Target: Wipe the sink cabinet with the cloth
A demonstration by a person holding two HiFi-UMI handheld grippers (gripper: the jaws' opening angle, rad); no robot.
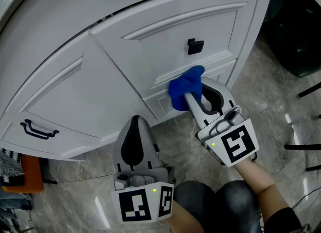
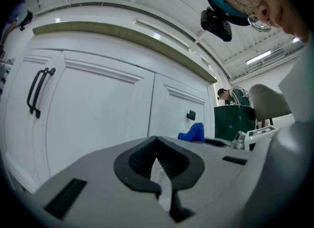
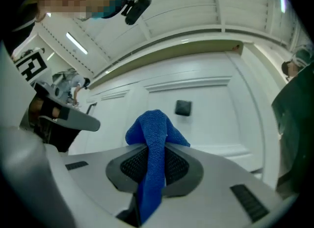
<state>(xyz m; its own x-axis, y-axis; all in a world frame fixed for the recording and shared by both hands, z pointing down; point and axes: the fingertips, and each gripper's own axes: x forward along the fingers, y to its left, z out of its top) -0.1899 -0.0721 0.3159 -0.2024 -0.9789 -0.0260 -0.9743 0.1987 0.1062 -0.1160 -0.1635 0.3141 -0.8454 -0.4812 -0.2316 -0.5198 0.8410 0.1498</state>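
Observation:
The white sink cabinet (image 1: 100,86) fills the head view, with a right door (image 1: 190,26) carrying a small black knob (image 1: 195,46) and a left door with a black bar handle (image 1: 37,130). My right gripper (image 1: 189,92) is shut on a blue cloth (image 1: 184,86), which presses against the lower edge of the right door below the knob. In the right gripper view the blue cloth (image 3: 154,148) runs between the jaws, with the knob (image 3: 183,107) just beyond. My left gripper (image 1: 134,127) is shut and holds nothing, near the cabinet's base. Its jaws meet tip to tip in the left gripper view (image 2: 156,159).
A grey marbled floor (image 1: 281,122) lies to the right of the cabinet. A dark green bin (image 2: 234,121) stands past the cabinet's right end. Black stand legs (image 1: 306,147) cross the floor at far right. An orange object (image 1: 20,174) sits at lower left.

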